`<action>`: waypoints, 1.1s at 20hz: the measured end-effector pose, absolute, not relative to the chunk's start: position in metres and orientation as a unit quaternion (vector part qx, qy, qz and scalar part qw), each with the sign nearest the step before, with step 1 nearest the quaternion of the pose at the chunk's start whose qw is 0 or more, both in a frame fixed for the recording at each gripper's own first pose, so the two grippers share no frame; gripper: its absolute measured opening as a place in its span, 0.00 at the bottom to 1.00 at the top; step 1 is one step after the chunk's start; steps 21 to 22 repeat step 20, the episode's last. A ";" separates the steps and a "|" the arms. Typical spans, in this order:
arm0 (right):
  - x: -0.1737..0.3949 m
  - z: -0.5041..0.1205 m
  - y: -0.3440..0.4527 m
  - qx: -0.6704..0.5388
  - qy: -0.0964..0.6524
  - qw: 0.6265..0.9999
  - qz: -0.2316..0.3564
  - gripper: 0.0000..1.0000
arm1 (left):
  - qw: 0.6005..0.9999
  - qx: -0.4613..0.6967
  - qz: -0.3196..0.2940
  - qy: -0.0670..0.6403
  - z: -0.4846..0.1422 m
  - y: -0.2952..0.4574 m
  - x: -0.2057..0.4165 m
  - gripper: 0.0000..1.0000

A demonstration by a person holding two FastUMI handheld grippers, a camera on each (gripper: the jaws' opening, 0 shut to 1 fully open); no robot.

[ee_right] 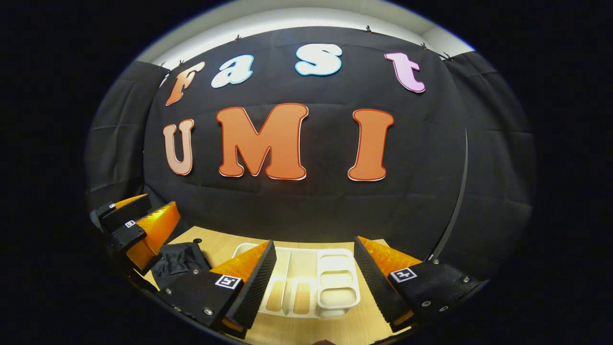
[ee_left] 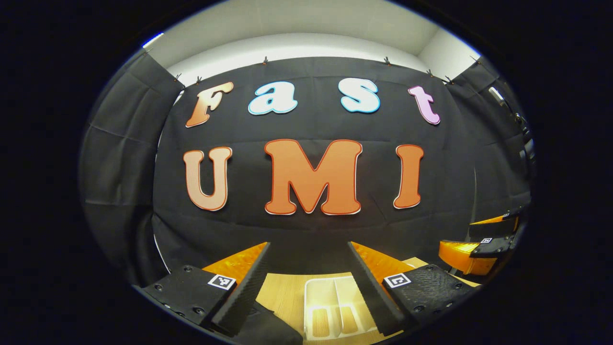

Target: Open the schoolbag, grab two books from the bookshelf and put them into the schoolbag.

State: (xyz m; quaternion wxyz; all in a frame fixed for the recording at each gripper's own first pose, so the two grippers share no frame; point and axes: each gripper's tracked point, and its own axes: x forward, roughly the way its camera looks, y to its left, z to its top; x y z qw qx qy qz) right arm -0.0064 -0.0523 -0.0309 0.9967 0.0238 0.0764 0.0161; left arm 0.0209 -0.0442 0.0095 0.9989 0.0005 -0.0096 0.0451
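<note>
With both the left gripper (ee_left: 309, 287) and right gripper (ee_right: 313, 282) spread wide and empty above the pale wooden table (ee_right: 225, 244), the limp black fabric schoolbag (ee_right: 179, 261) lay crumpled near its left edge, probably best pinched at its zipper.

Smooth pale wood table (ee_right: 364, 326); glossy white plastic tray (ee_right: 337, 299) (ribbed slots); matt black cloth bag (ee_right: 182, 261).

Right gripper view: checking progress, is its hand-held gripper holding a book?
No, the right hand-held gripper is open and empty above the white tray.
</note>
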 end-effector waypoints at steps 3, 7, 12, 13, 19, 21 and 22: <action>-0.003 -0.035 -0.050 0.025 0.081 0.996 0.013 0.97 | 0.999 0.001 0.046 -0.003 0.009 -0.044 0.018 0.96; -0.001 -0.038 -0.049 0.026 0.080 0.996 0.008 0.97 | 0.999 0.001 0.046 0.002 0.009 -0.042 0.021 0.96; -0.001 -0.047 -0.044 0.022 0.087 0.996 0.009 0.97 | 0.999 0.001 0.043 0.010 0.007 -0.042 0.020 0.96; -0.001 -0.048 -0.043 0.020 0.086 0.996 0.010 0.97 | 0.999 0.000 0.041 0.011 0.007 -0.043 0.021 0.96; -0.001 -0.053 -0.040 0.016 0.085 0.996 0.016 0.97 | 0.999 0.001 0.034 0.019 0.008 -0.043 0.020 1.00; -0.002 -0.053 -0.039 0.016 0.085 0.996 0.017 0.97 | 0.999 0.005 0.033 0.019 0.007 -0.042 0.020 0.96; -0.002 -0.053 -0.039 0.016 0.085 0.996 0.017 0.97 | 0.999 0.005 0.033 0.019 0.007 -0.042 0.020 0.96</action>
